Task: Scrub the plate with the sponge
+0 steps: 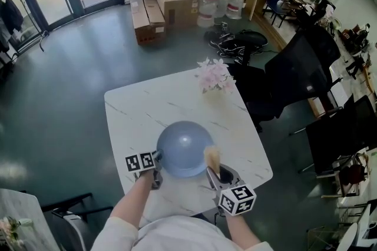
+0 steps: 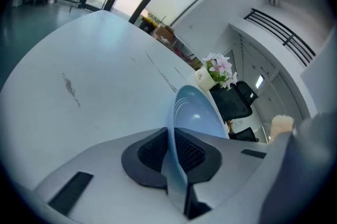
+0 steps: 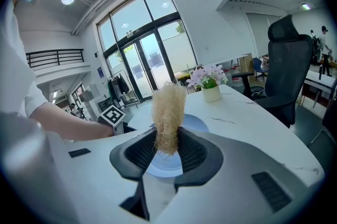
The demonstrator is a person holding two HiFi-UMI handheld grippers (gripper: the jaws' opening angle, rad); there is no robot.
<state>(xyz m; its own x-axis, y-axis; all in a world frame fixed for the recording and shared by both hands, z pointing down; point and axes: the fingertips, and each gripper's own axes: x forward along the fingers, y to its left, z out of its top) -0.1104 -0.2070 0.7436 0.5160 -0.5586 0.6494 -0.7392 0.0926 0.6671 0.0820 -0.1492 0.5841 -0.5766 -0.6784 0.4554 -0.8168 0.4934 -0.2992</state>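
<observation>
A light blue plate (image 1: 184, 148) sits near the front of the white marble table (image 1: 141, 114). My left gripper (image 1: 156, 170) is shut on the plate's left rim. In the left gripper view the rim (image 2: 179, 128) runs edge-on between the dark pads (image 2: 152, 154). My right gripper (image 1: 213, 173) is shut on a tan fibrous sponge (image 1: 212, 157), held upright at the plate's right edge. In the right gripper view the sponge (image 3: 168, 112) stands between the pads, with the plate (image 3: 196, 124) just beyond it and under it.
A white pot of pink flowers (image 1: 213, 76) stands at the table's far right side. Black office chairs (image 1: 294, 73) crowd the floor to the right. Cardboard boxes (image 1: 159, 5) lie on the floor far behind the table.
</observation>
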